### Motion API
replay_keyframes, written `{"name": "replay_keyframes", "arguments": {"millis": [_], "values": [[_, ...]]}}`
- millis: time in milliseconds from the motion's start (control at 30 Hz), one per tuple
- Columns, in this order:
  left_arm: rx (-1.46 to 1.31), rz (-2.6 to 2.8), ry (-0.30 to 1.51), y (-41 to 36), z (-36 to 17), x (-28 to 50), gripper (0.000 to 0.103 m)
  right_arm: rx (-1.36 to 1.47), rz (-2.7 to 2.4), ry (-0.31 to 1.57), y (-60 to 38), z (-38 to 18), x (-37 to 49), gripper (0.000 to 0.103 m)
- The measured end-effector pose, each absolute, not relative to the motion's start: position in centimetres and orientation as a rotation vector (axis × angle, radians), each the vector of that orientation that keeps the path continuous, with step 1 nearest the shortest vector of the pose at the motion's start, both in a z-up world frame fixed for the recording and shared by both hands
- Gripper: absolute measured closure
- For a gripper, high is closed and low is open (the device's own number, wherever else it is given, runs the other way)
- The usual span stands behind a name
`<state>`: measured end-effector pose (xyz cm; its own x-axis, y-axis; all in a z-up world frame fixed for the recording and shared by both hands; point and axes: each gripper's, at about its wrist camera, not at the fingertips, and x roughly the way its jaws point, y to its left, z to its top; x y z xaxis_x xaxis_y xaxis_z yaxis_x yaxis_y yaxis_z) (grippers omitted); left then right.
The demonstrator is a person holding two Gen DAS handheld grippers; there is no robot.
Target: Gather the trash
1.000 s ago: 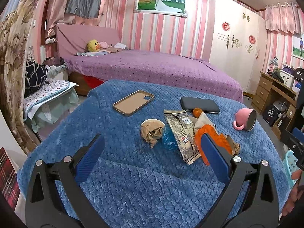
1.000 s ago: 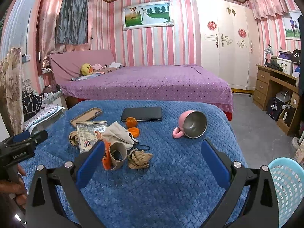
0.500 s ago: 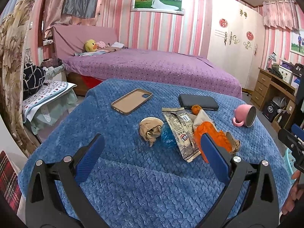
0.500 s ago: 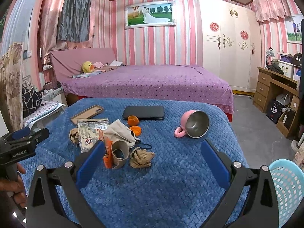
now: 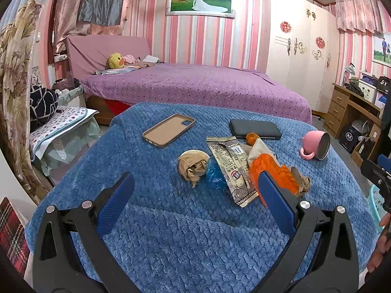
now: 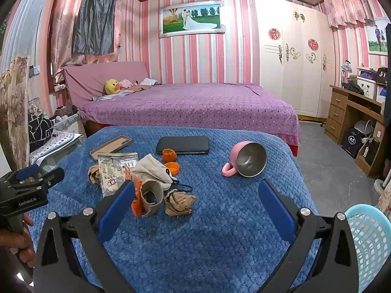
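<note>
Trash lies in a heap on the blue blanket: a crumpled brown paper ball, a blue plastic scrap, a printed snack wrapper, an orange wrapper and a beige cloth bag. The right wrist view adds a cardboard tube, a second brown paper wad and orange caps. My left gripper is open, short of the heap. My right gripper is open too, held above the blanket near the tube, holding nothing.
A tan phone case, a black phone and a tipped pink mug lie on the blanket. A light blue mesh basket stands at the lower right. A purple bed is behind, a wooden desk to the right.
Both grippers have drifted slightly; the heap sits a little lower and closer in both views. Nothing has been grasped or moved.
</note>
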<state>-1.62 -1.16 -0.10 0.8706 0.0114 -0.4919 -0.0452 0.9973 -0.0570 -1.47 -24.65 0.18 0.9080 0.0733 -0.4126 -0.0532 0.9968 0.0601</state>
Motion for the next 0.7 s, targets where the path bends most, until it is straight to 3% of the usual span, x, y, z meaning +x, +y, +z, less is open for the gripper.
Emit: {"name": "replay_keyframes", "arguments": {"millis": [700], "values": [[-0.067,0.038,0.516,-0.89,-0.14,-1.79,0.005,0.044,0.064,0.429,-24.84,0.19,-1.52,0.004]]}}
